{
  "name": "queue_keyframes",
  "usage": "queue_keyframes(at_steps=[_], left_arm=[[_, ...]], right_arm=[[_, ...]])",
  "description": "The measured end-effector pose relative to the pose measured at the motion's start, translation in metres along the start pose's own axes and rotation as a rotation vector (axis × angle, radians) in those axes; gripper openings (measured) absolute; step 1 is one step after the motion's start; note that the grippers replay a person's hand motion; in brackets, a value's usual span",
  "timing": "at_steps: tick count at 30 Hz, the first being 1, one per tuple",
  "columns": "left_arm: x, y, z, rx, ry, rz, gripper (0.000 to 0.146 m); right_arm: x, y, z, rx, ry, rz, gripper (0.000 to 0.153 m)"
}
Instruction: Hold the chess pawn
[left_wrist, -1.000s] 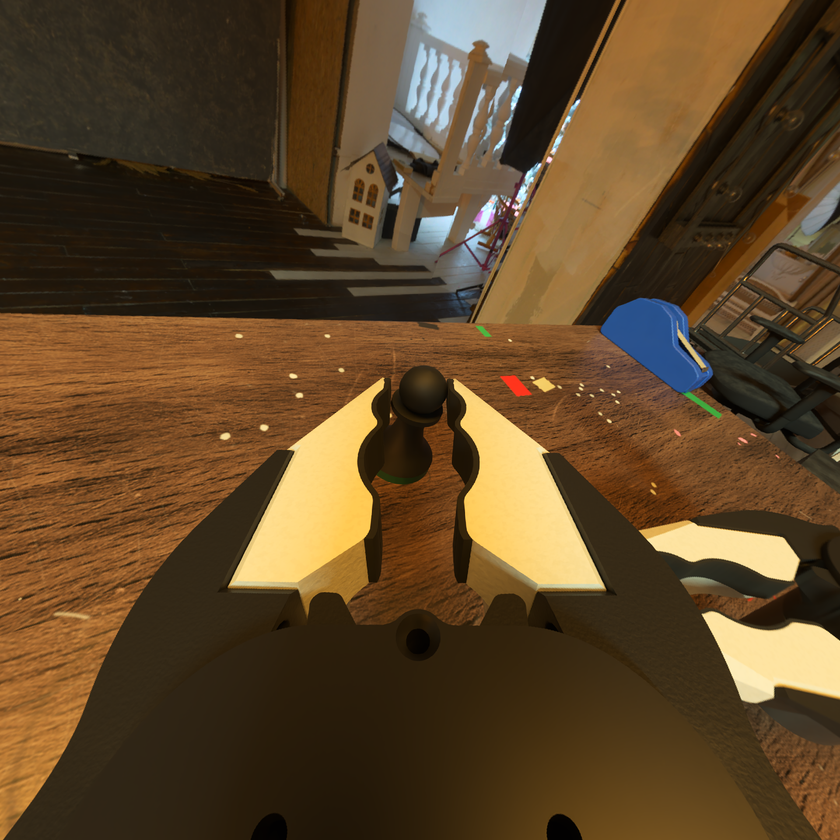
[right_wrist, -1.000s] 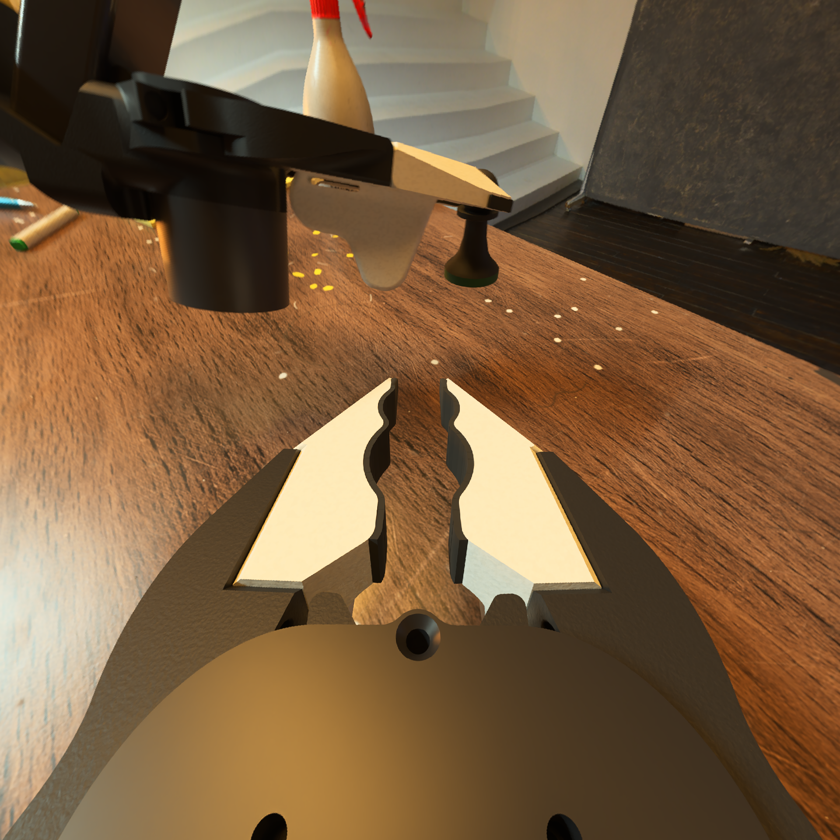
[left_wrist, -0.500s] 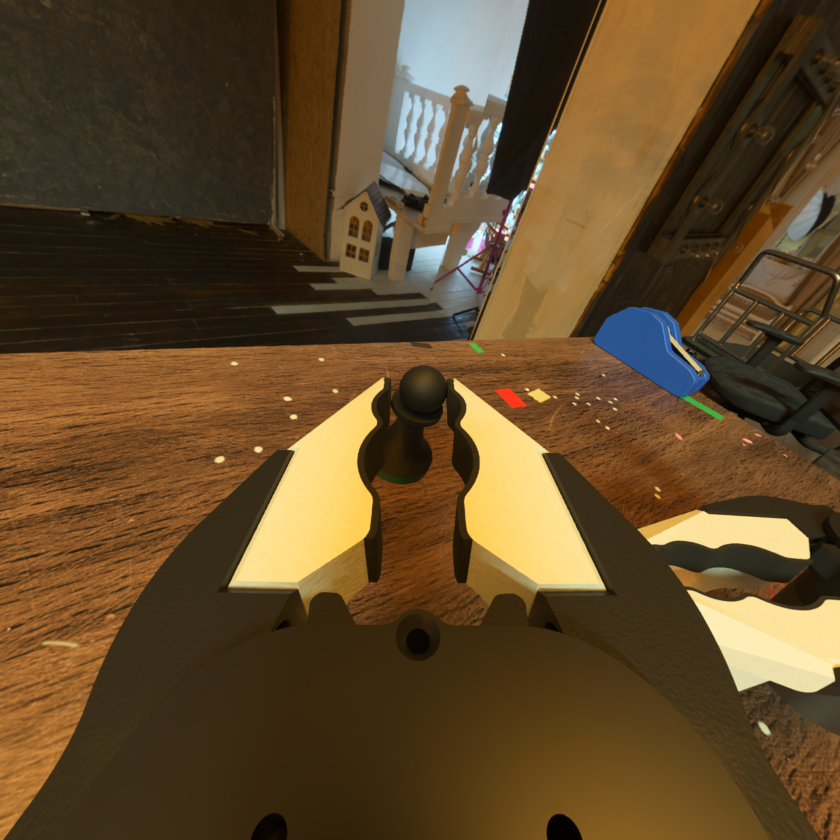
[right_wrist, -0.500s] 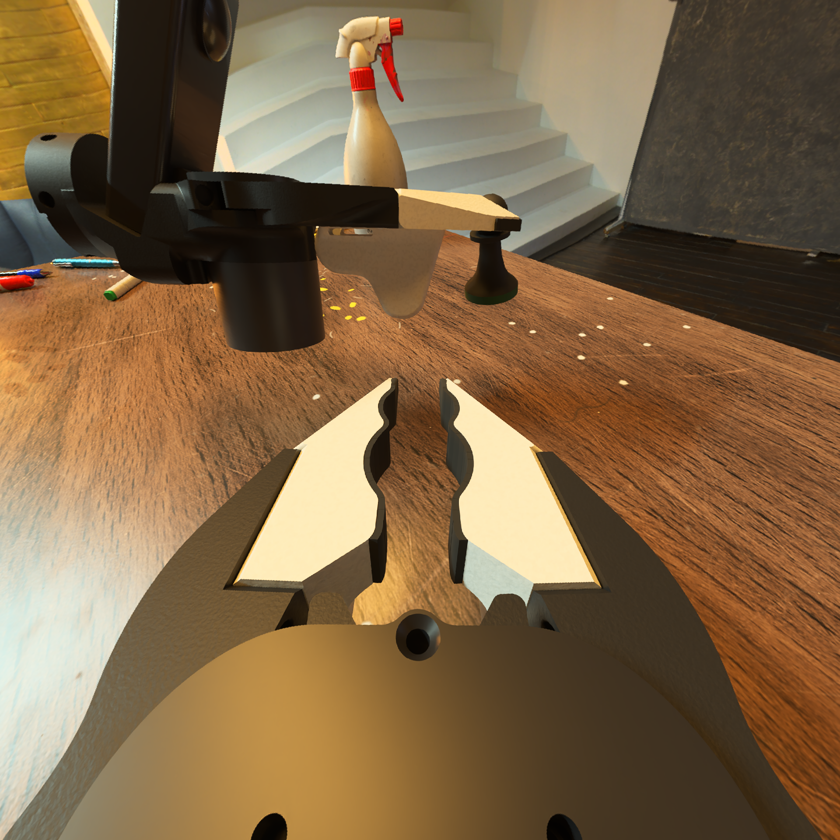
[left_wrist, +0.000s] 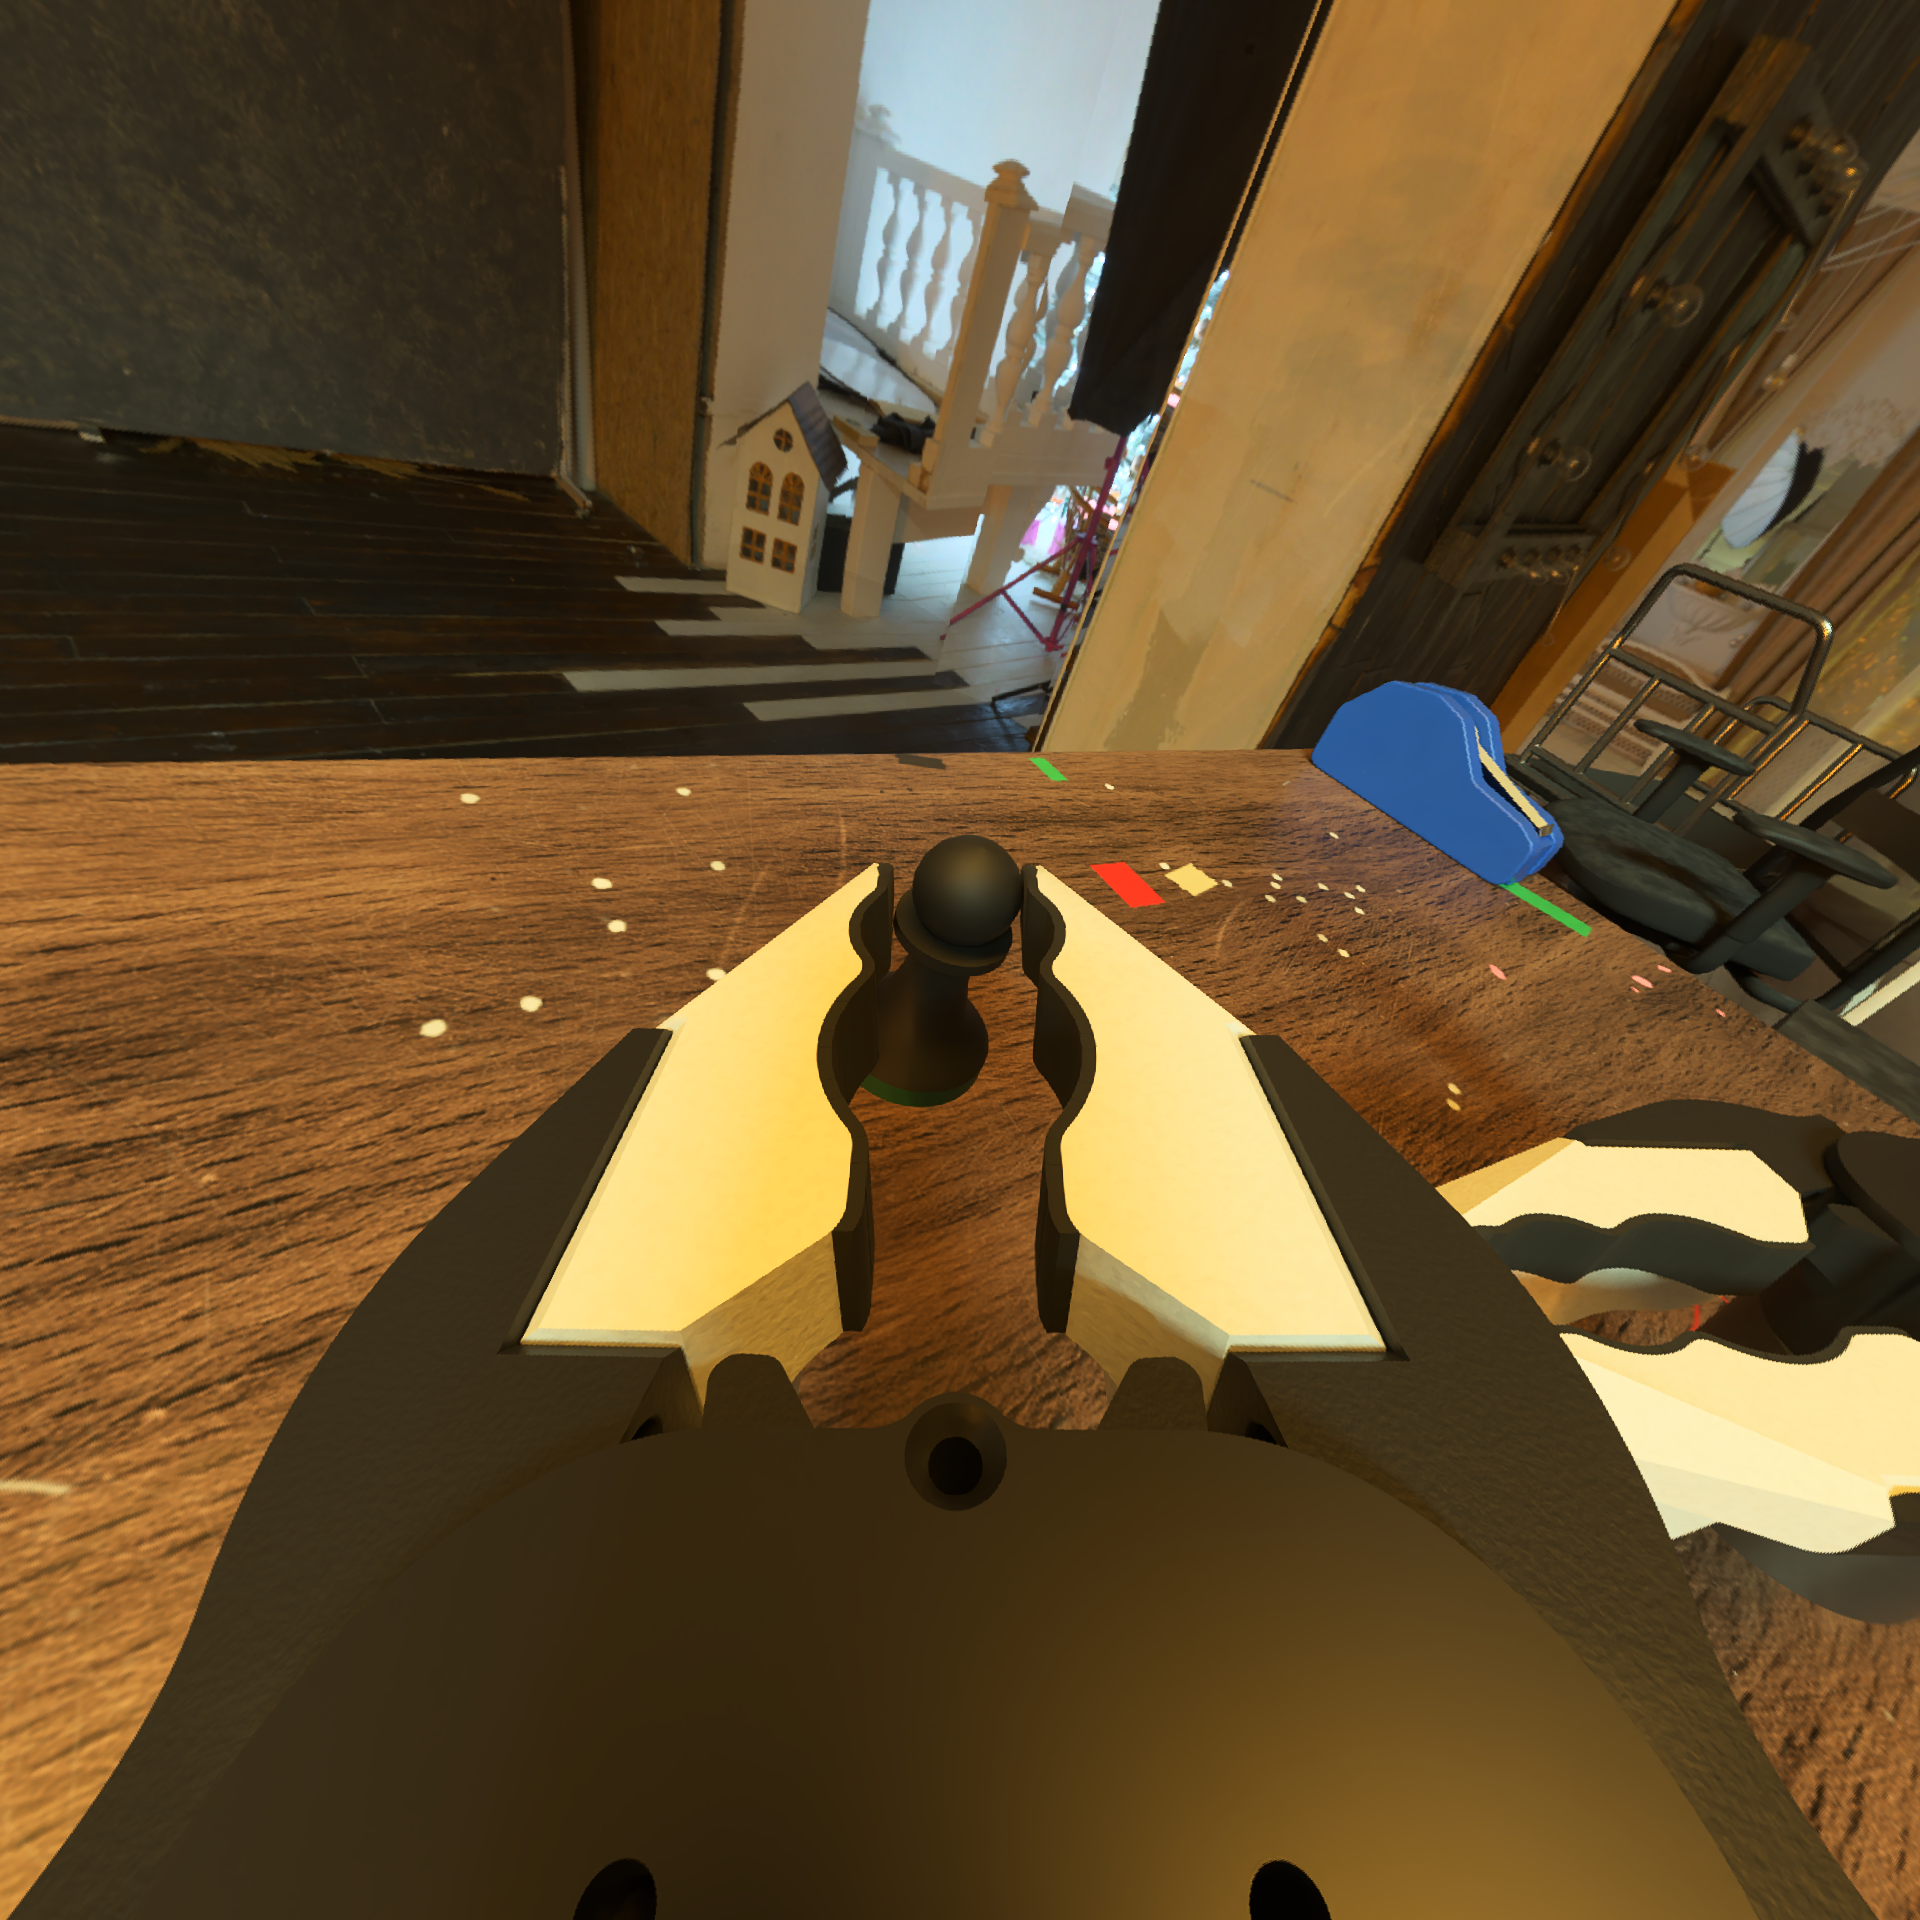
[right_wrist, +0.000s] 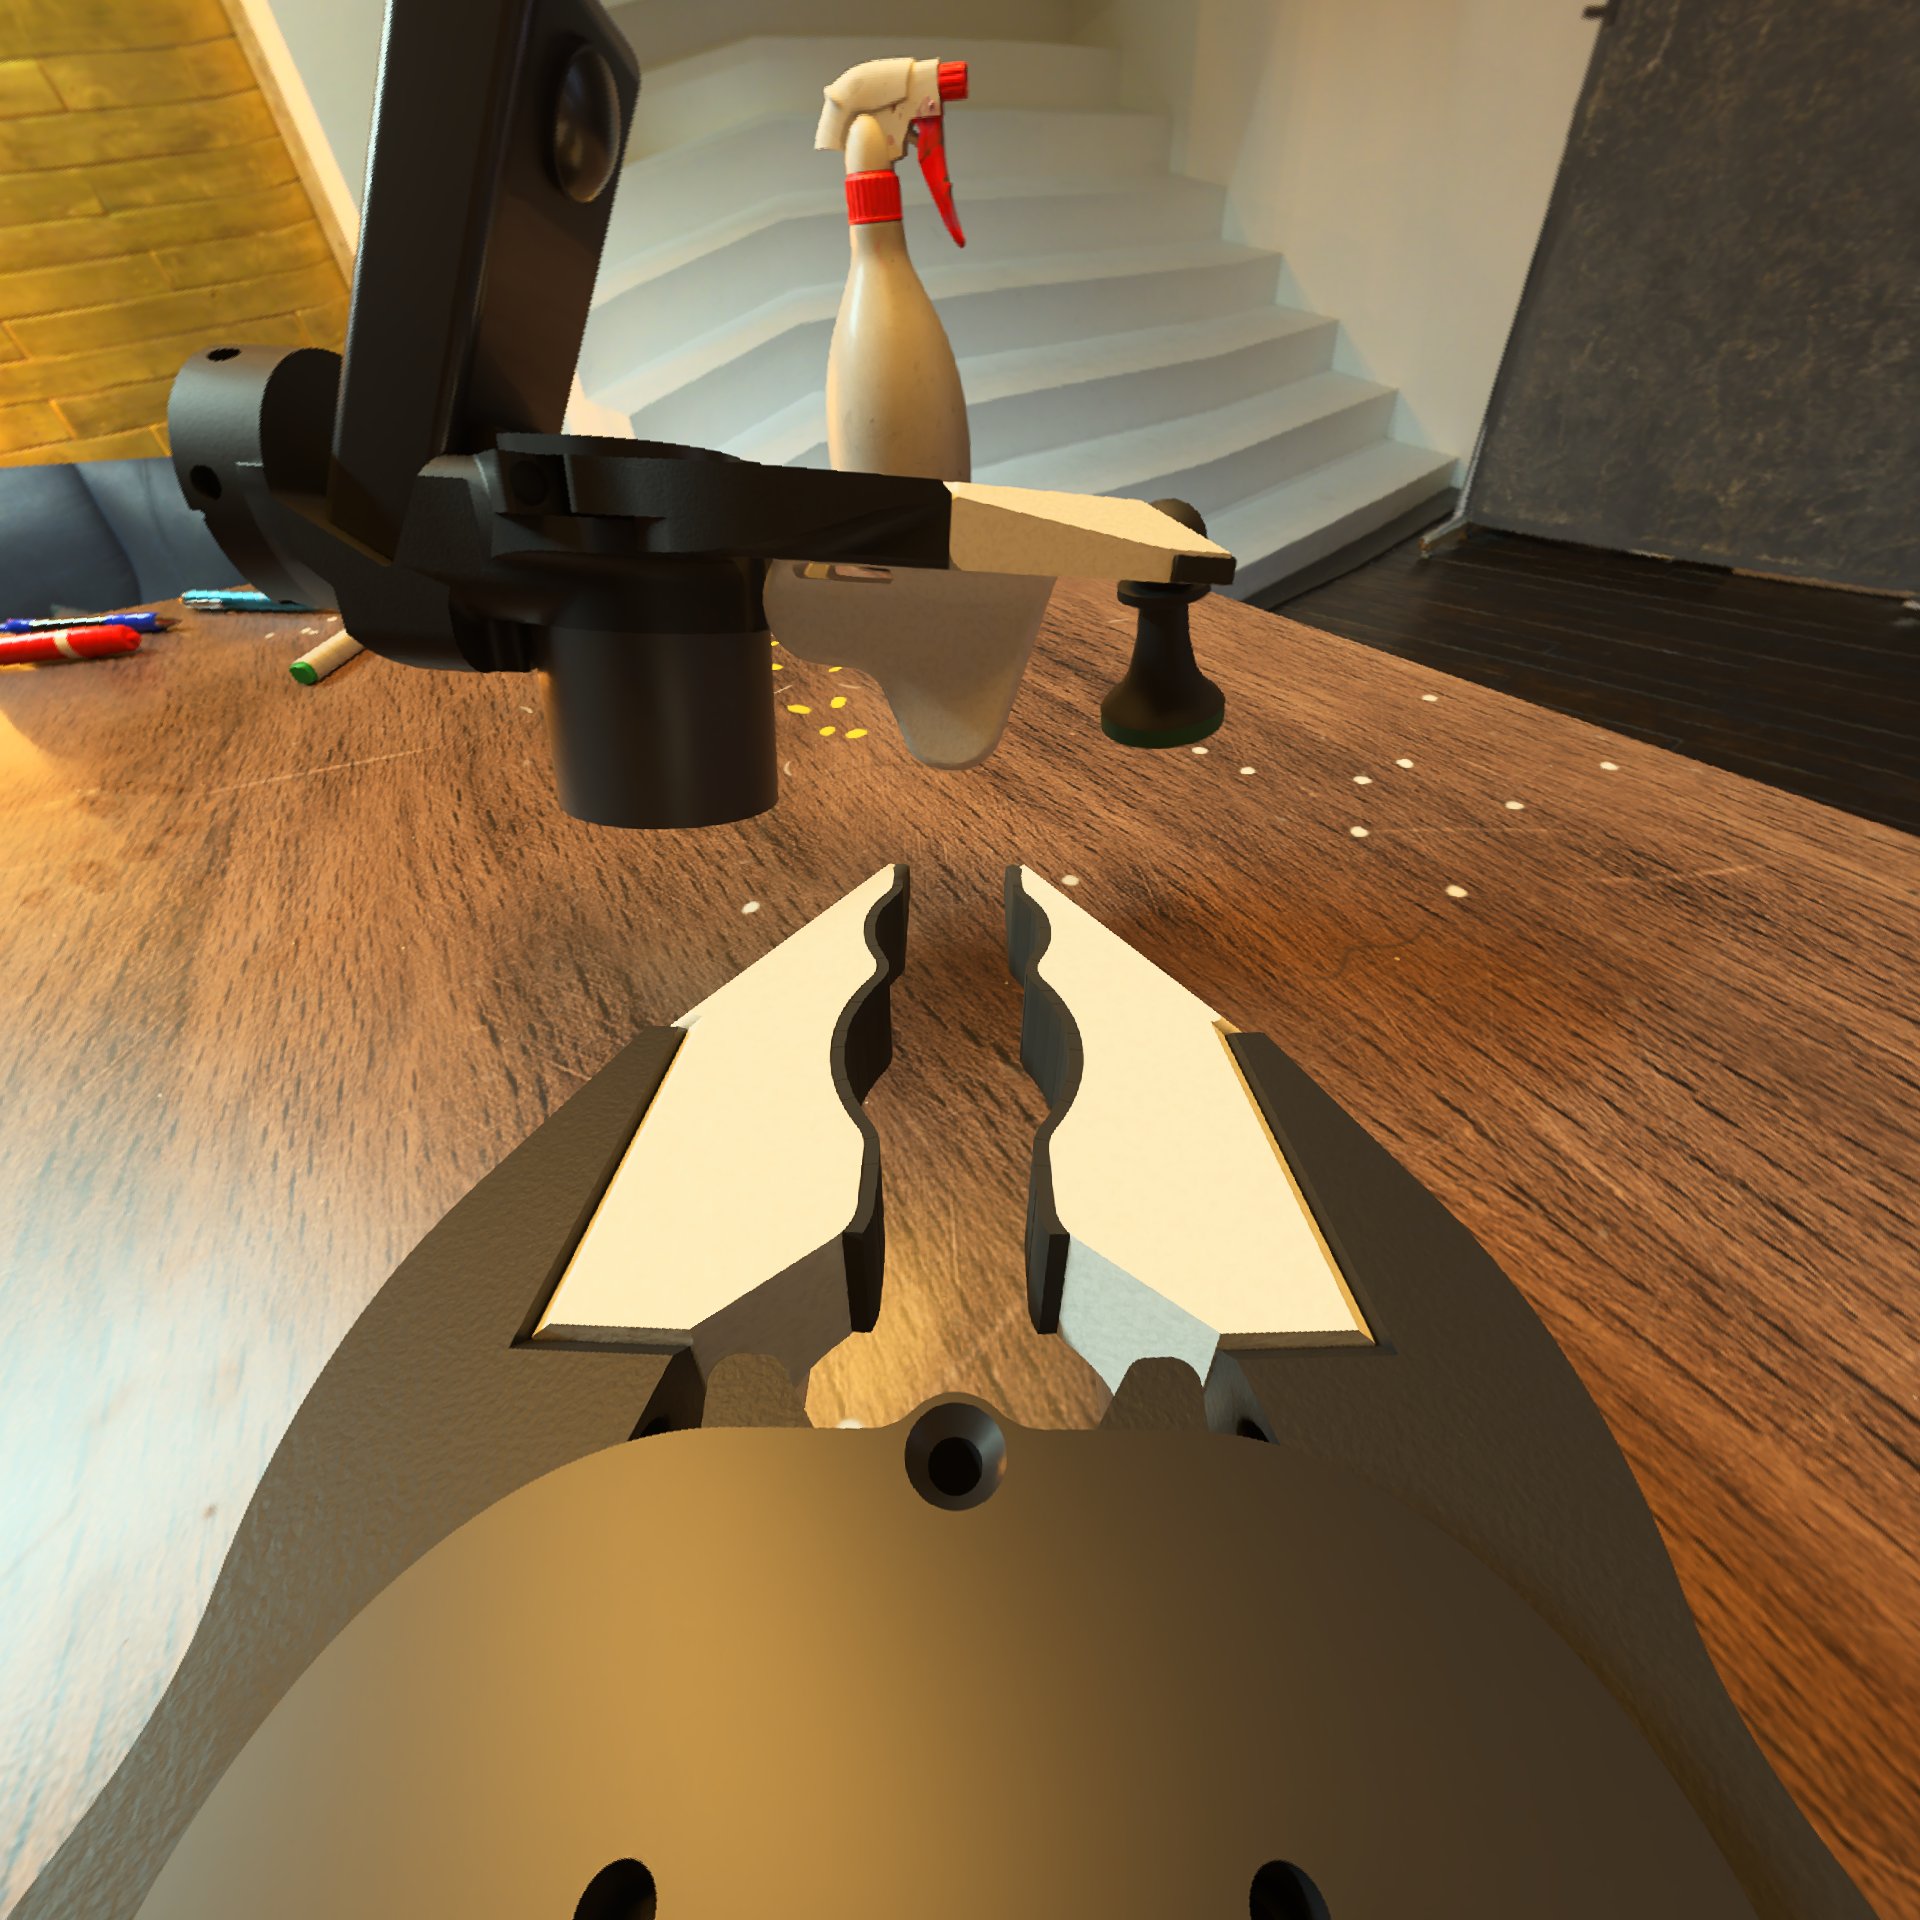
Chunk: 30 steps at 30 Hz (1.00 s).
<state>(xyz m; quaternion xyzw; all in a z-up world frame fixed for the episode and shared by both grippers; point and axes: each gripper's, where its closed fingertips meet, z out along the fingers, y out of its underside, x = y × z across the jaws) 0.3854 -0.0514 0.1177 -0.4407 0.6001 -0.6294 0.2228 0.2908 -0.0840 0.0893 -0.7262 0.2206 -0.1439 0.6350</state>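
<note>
The black chess pawn (left_wrist: 935, 1023) with a green felt base stands upright between my left gripper's fingers. My left gripper (left_wrist: 958, 883) is shut on the pawn's round head, just above the collar. The right wrist view shows this from the side: the left gripper (right_wrist: 1195, 556) reaches level over the wooden table (right_wrist: 1455, 1091), and the pawn (right_wrist: 1158, 675) hangs below its tips with the base at or just above the wood. My right gripper (right_wrist: 956, 883) is empty, its jaws a narrow gap apart, low over the table. It also shows in the left wrist view (left_wrist: 1507, 1262) at the right.
A blue tape dispenser (left_wrist: 1423, 769) lies at the table's far right edge. A spray bottle (right_wrist: 899, 343) stands behind the left gripper. Markers (right_wrist: 73, 639) lie at the far left. Small coloured specks and strips dot the wood. The table edge drops to a dark floor.
The left gripper stays shut on the pawn. The right wrist view has tilted up and pulled back, so the spray bottle and the left gripper's body now show in full.
</note>
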Motion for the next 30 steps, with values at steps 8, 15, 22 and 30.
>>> queue_keyframes(at_steps=[8,15,22,30], left_arm=[[-0.009,0.008,-0.006,-0.004,-0.031,-0.02,0.024],[-0.009,0.006,-0.006,0.007,-0.034,-0.015,0.024],[-0.03,-0.008,-0.017,0.066,-0.153,0.011,0.024],[-0.065,-0.027,-0.05,0.051,-0.242,0.107,0.024]], right_arm=[[-0.001,0.001,0.01,-0.023,-0.038,-0.037,0.018],[-0.003,-0.002,0.007,0.006,-0.057,-0.033,0.018],[-0.002,-0.01,0.0,0.067,-0.049,-0.033,0.018],[0.0,-0.023,-0.013,0.185,-0.017,-0.05,0.017]])
